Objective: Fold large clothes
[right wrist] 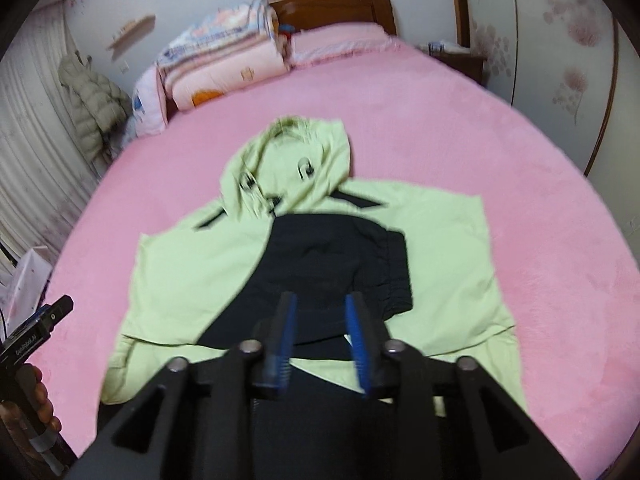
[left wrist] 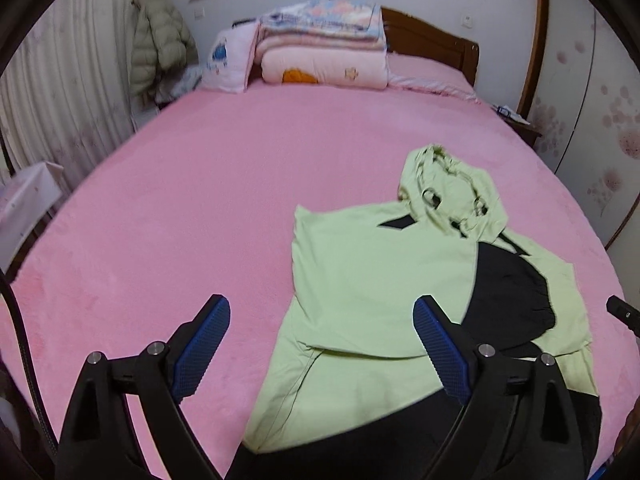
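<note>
both grippers (left wrist: pixel 322 354) (right wrist: pixel 322 336) apart-jawed, empty, angled downward

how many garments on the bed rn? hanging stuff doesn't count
1: a light green hooded jacket with black panels, lying flat near the bed's foot, hood toward the headboard, sleeves folded in. Folded bedding sits by the headboard; anything tucked in it would be hidden.

The left gripper (left wrist: pixel 322 344) hangs above the bed (left wrist: pixel 180 208), jaws wide apart and holding nothing. The hoodie (left wrist: pixel 372 280) lies flat toward the bed's right side, its hood (left wrist: pixel 448 184) pointing to the head end, with both sleeves folded in across the body, one green, one black. Folded quilts (left wrist: pixel 324 52) and a pillow (left wrist: pixel 228 60) are stacked at the head end, against the headboard (left wrist: pixel 432 40).
</note>
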The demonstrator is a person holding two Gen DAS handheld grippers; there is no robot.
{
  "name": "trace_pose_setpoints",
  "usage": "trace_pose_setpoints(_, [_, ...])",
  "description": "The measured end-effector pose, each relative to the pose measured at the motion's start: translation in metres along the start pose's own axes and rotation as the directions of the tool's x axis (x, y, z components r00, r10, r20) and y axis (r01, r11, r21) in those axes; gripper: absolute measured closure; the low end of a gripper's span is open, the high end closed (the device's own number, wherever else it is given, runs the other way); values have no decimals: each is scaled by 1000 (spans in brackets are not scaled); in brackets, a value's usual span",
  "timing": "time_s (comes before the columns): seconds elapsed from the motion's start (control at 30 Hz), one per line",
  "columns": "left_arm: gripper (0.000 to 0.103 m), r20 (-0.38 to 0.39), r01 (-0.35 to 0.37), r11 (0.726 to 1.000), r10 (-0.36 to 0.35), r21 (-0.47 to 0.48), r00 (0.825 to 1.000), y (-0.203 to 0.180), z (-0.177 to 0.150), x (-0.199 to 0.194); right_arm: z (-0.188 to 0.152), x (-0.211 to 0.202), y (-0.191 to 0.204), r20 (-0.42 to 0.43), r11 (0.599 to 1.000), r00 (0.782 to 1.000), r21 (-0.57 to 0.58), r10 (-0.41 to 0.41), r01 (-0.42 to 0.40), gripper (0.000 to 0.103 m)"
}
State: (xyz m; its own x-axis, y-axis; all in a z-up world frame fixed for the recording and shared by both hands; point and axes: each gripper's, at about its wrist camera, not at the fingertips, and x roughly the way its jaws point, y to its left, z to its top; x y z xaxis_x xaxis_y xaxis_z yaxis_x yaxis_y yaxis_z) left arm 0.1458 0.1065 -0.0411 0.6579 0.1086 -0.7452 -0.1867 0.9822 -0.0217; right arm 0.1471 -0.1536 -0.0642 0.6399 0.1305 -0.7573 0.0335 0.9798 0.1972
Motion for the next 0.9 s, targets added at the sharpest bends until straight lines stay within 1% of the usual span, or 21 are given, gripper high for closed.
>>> trace_pose_setpoints(0.03, [10, 10, 3, 1000, -3, -3, 1000, 0, 1, -11, -1, -14, 2, 20, 1000, 1000, -8, 0, 0, 67])
trace_pose_setpoints(0.1, [8, 32, 21, 1000, -20, -23, 999, 4, -1, -36, -3, -37, 5, 48, 1000, 999, -20, 10, -9, 67])
trace_pose_setpoints(0.13, [3, 40, 29, 999, -27, -34, 999, 5, -2, -46, -5, -50, 7, 64, 1000, 998, -26, 15, -13, 67])
trace_pose_setpoints(0.17, [2, 51, 42, 998, -40, -48, 998, 7, -5, -60, -9, -64, 9, 78, 999, 997, -36, 24, -21, 67])
trace_pose_setpoints(0.27, [1, 70, 67, 995, -63, -67, 996, 12, -13, -88, -19, -91, 13, 105, 998, 994, -64, 27, -20, 67])
trace_pose_setpoints(0.33, [1, 77, 77, 994, -71, -75, 995, 14, -19, -101, -30, -107, 14, 106, 997, 994, -79, 31, -23, 67])
trace_pose_setpoints(0.5, [1, 112, 90, 993, -82, -76, 990, 20, -45, -131, -59, -131, 4, 84, 994, 993, -66, 88, -82, 67])
trace_pose_setpoints(0.6, [1, 132, 89, 995, -82, -49, 988, 25, -67, -141, -77, -137, -4, 72, 995, 994, -71, 79, -74, 67])
trace_pose_setpoints(0.7, [1, 98, 86, 996, -86, 3, 992, 28, -90, -139, -102, -142, -14, 62, 993, 995, -91, 75, -69, 67])
trace_pose_setpoints(0.8, [1, 11, 110, 991, -111, 71, 994, 35, -119, -127, -125, -143, -29, 47, 992, 995, -96, 83, -78, 67])
trace_pose_setpoints(0.9, [1, -33, 114, 984, -111, 134, 993, 45, -150, -115, -148, -141, -47, 25, 992, 997, -106, 68, -65, 67])
